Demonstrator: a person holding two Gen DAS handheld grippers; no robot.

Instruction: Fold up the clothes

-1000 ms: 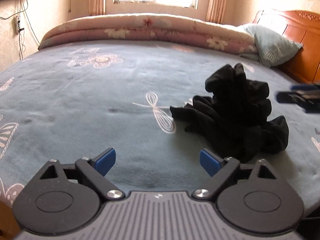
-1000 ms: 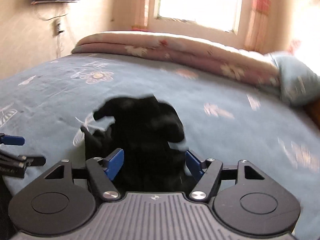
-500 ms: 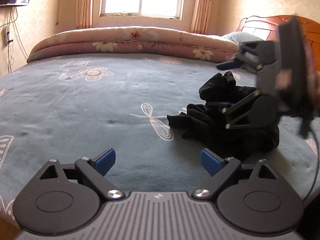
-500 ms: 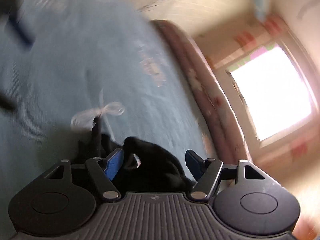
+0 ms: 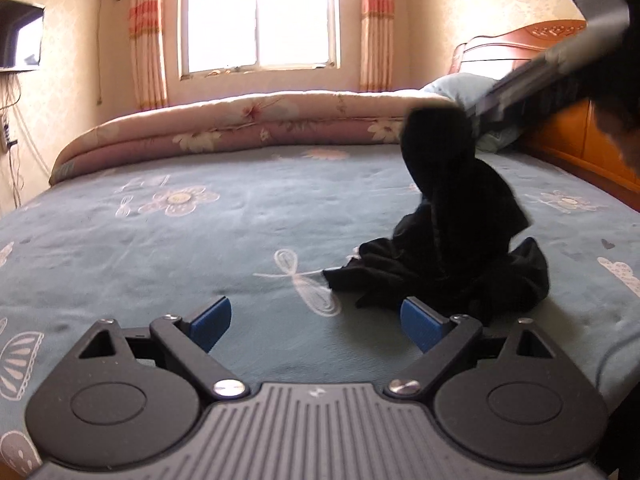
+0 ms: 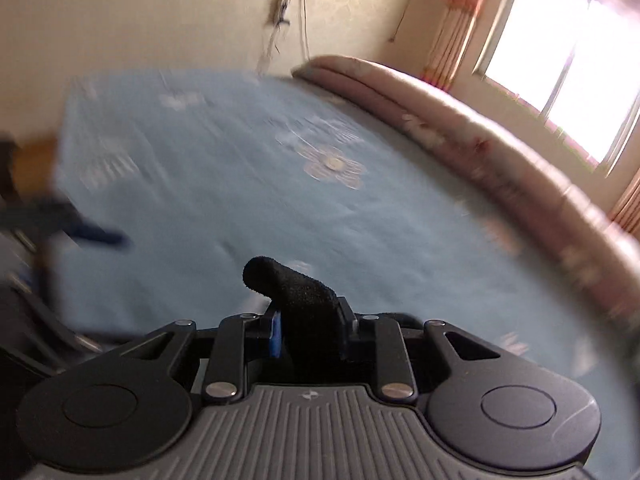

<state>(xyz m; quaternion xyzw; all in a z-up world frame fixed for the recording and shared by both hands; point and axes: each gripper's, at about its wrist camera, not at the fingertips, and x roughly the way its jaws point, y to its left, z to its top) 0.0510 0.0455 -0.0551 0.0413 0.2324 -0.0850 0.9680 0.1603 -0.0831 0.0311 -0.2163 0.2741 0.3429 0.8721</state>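
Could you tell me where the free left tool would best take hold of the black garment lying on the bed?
Probably the flat corner of the black garment that points toward the dragonfly print. It lies thin on the bedspread, nearest the open left tool, so come low from the front. The right tool is closing on the raised top.

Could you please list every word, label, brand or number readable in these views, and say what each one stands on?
No readable words or numbers in either view.
A small pale emblem, not lettering, is on the grey ribbed body of the left gripper.
The same emblem is on the right gripper.
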